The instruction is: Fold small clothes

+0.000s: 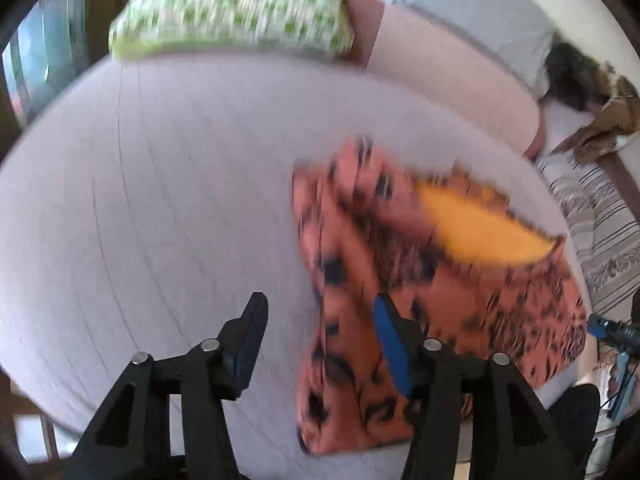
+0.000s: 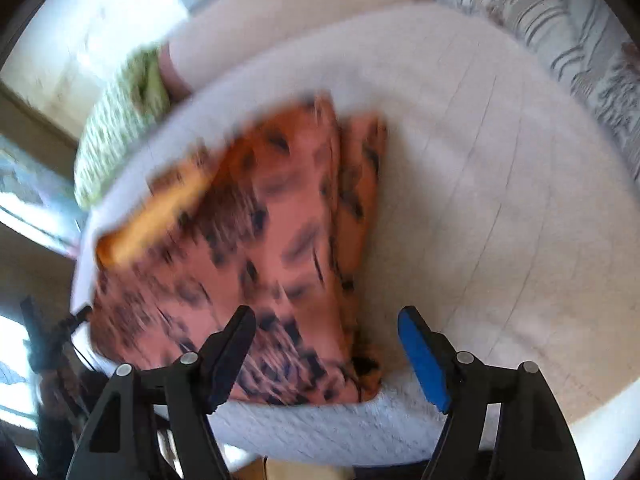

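Your left tool (image 1: 318, 322) is spread wide and grips nothing; the orange patterned garment (image 1: 420, 288) lies folded on the white bed (image 1: 160, 200), just ahead and to its right. Your right tool (image 2: 326, 338) is likewise spread, with nothing between its fingers; the garment (image 2: 256, 240) lies ahead and to its left. Both views are motion-blurred.

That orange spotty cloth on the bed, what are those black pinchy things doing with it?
A person is folding small clothes with two handheld tongs. The orange garment with black marks lies already folded over on the white bedspread, with a yellow patch showing on it. The left tongs and the right tongs both hover open above its near edge, holding nothing. A green-and-white patterned cloth sits at the far edge. The pictures are blurry.
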### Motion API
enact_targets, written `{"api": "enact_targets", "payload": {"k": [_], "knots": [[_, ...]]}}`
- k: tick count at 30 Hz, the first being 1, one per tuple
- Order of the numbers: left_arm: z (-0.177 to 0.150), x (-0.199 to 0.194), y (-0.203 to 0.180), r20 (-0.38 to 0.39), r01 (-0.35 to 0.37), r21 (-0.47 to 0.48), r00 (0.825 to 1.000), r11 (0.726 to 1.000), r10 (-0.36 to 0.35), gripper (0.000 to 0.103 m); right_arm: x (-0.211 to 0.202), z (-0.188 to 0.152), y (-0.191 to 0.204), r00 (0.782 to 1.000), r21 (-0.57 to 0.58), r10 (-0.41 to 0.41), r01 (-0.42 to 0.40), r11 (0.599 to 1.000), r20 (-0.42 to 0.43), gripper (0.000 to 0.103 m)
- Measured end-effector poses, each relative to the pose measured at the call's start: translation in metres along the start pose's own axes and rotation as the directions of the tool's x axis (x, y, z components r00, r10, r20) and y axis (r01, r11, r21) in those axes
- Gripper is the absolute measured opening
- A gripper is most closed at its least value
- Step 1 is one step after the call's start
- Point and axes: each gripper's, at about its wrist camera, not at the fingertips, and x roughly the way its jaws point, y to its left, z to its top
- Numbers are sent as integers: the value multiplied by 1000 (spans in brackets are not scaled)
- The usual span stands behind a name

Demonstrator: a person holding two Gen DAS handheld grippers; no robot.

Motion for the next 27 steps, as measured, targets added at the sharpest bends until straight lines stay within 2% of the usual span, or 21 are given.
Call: {"api": "enact_targets", "payload": {"k": [1,3,5,9,12,14,15,16,18,22,27], "knots": [[8,-2,0,20,-8,11,1000,1000,8,57,-11,10,3,998,-1,13,-13,1000,60,77],[25,-2,-3,60,-12,53,998,999,9,57,-17,25,12,993,-28,24,-21,999,118,77],[32,7,-8,54,-10,104,999,995,5,57,-12,41,21,988,-96,19,-4,995,152,77],[46,32,-28,20,-30,265,999,964,25,57,27,78,36,990,-228,-64,92,969,125,77],[52,48,-29,-14,-28,282,999,959,34,57,58,93,32,994,-229,-89,101,968,63,76],[53,58,-30,-36,-23,285,999,958,35,57,72,96,25,997,-199,-74,76,977,17,61],[53,65,-31,-48,-23,290,998,957,39,57,77,96,23,997,-180,-76,74,981,-6,36],[54,68,-32,-51,-24,293,998,956,41,57,79,96,23,998,-171,-69,67,983,-9,29],[56,72,-32,-49,-24,292,998,956,40,57,74,94,27,998,-184,-70,70,980,9,25],[61,74,-31,-34,-7,277,999,961,17,57,65,88,35,996,-233,-80,85,969,30,26],[73,77,-33,-27,-1,282,1000,959,9,57,79,94,28,998,-197,-58,58,979,6,26]]}}
